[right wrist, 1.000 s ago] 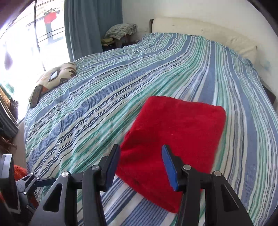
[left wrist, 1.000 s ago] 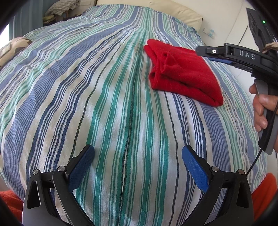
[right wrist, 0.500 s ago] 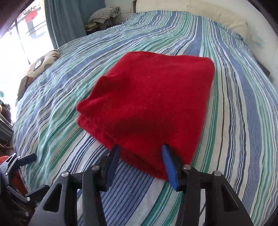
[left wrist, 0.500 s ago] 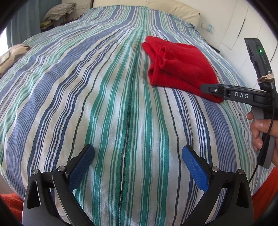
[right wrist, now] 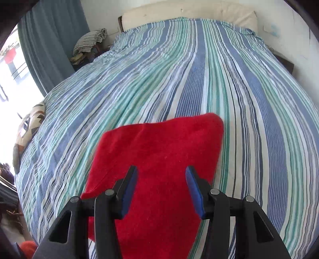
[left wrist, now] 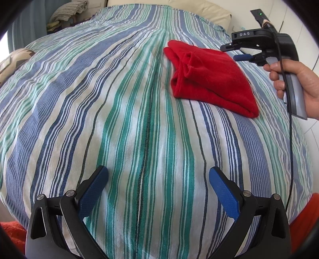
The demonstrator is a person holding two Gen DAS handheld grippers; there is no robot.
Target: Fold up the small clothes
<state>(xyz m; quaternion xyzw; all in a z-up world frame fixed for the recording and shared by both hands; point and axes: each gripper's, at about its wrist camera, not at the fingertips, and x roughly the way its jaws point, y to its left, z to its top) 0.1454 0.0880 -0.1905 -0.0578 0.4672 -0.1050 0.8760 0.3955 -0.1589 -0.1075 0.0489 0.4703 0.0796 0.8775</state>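
We see the folded red cloth [left wrist: 211, 79] lying on the striped bedspread [left wrist: 127, 111], far right. Our right gripper [right wrist: 161, 179] hovers over it, jaws apart and gripping nothing. Our left gripper [left wrist: 158, 175] stands wide apart over bare bedspread, near.

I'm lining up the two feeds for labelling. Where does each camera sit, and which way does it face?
Left wrist: on the left gripper, angled down over the striped bedspread; shows its open jaws, plus the right gripper and the hand holding it.
Right wrist: on the right gripper, looking up the bed toward the headboard; open jaws above the red cloth.
Shared: folded red cloth, bedspread.
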